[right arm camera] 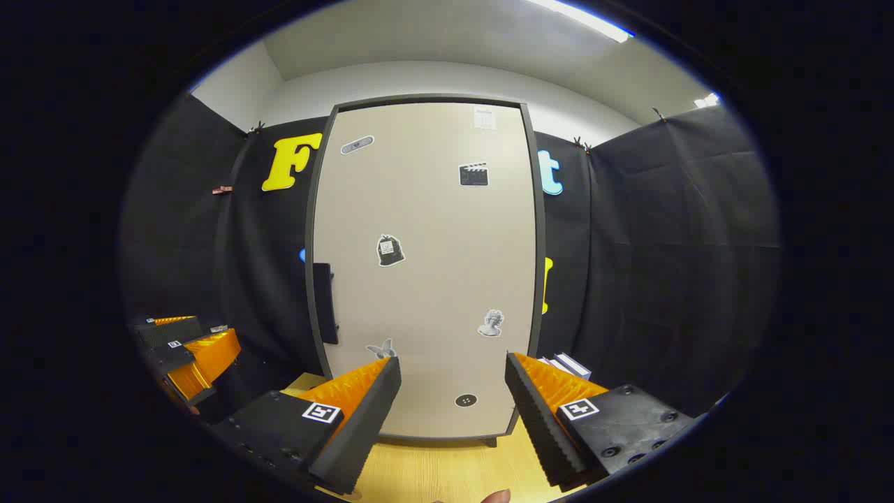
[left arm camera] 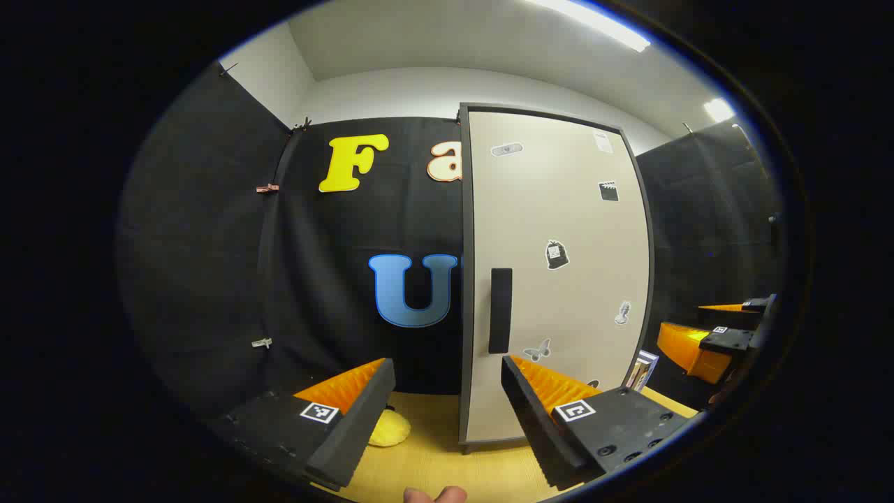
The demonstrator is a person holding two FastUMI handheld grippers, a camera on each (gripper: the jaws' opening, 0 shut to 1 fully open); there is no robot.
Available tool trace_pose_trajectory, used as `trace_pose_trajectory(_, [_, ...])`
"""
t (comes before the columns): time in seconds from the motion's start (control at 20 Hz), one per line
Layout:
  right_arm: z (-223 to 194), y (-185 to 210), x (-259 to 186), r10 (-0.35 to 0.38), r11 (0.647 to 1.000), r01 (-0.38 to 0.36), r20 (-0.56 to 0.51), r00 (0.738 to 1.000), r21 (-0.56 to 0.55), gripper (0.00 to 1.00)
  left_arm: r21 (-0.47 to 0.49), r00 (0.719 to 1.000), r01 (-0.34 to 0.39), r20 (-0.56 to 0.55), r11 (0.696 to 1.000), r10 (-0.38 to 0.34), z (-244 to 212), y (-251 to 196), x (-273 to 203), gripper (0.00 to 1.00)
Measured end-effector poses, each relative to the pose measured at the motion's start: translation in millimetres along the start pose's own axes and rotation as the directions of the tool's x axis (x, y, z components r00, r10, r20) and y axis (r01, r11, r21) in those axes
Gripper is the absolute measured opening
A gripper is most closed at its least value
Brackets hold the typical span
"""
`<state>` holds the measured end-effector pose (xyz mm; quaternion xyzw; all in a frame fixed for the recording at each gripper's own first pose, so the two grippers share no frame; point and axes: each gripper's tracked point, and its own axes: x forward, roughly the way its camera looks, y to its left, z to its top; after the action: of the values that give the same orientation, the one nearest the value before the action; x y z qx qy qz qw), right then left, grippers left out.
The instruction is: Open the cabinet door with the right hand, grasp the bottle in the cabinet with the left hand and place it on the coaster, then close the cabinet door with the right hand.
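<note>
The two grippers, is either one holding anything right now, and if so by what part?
Nothing is held. The left gripper and right gripper are both open, facing the closed cabinet door, clear of its handle.

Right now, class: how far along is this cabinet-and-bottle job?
Nothing looks done: the cabinet door is shut, its handle untouched. In hand: the right tool faces the door, open and empty. The left tool waits open. Left: opening, moving the bottle onto the yellow coaster, closing.
</note>
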<state>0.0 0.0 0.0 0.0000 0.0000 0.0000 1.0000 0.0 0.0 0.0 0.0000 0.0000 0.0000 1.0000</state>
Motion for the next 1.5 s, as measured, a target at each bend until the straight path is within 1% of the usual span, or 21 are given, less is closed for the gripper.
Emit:
trace_pose_trajectory(0.25, [4.8,5.2,-5.1,0.005,1.000,-0.005,0.017,1.000,-0.008,0.98,0.000,1.000,0.001,0.005,1.000,-0.001,2.2,-0.5,-0.6,0.96])
trace_pose_trajectory(1.1, [11.8,17.4,-7.9,0.022,1.000,-0.022,0.018,1.000,-0.012,0.98,0.032,1.000,-0.022,0.016,0.999,0.022,8.7,8.0,-8.5,0.96])
trace_pose_trajectory(1.3, [17.0,27.3,-4.7,0.030,1.000,-0.030,0.026,0.999,-0.008,0.97,0.032,0.999,-0.026,0.021,0.999,0.026,11.6,14.9,-7.8,0.96])
trace_pose_trajectory(1.5, [21.1,50.6,8.2,0.057,0.998,-0.057,0.032,0.998,-0.002,0.97,0.035,0.999,-0.037,0.023,0.999,0.036,11.9,31.8,-4.8,0.96])
